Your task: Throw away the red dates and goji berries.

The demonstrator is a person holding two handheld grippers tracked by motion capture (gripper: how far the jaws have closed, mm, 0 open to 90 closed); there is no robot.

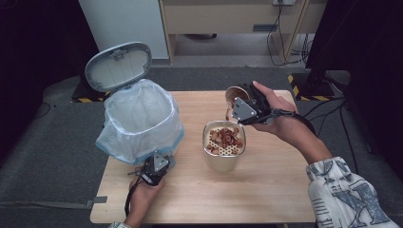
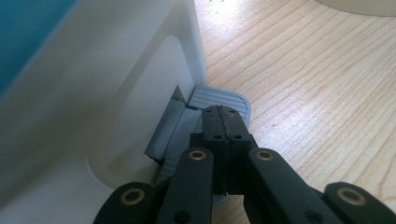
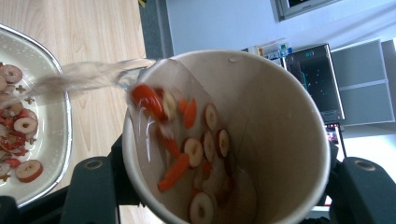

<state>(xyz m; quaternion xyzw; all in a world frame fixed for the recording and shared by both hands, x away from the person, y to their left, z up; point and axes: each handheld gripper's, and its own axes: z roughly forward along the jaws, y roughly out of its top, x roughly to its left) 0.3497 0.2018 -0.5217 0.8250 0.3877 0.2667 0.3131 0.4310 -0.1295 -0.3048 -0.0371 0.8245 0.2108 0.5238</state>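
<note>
Pale wood: the table [image 1: 266, 190] carries a pedal bin, a strainer pot and both grippers at work
Paper cup: the paper cup [image 3: 261, 135] is tipped over toward the strainer pot; in the high view it hangs above the pot's far edge, mouth turned to the left of that view
Right gripper: the right gripper [image 1: 237, 105] pinches the cup, one black jaw on each side of its wall in the right gripper view, held up off the table in the person's right hand [image 1: 280, 118]
Cup contents: red and orange fruit slices [image 3: 196, 144] cling to the cup's inner wall, some sliding toward the lip
Water: a clear stream of water [image 3: 88, 77] runs from the cup's lip across to the pot
Strainer pot: the strainer pot [image 1: 224, 152] stands mid-table, just right of the bin, with a perforated insert on top
Strained pieces: sliced fruit pieces [image 1: 226, 137] already lie piled on the insert
Pedal bin: the white pedal bin [image 1: 140, 121] sits on the table's left part, lined with a bluish bag, its grey lid [image 1: 119, 65] standing open
Left gripper: the left gripper [image 2: 223, 122] has its jaws pressed together with nothing between them, tips down on the grey pedal [image 2: 219, 100] at the bin's foot
Left hand: the left hand [image 1: 142, 194] holds that gripper at the table's near edge, just in front of the bin
</note>
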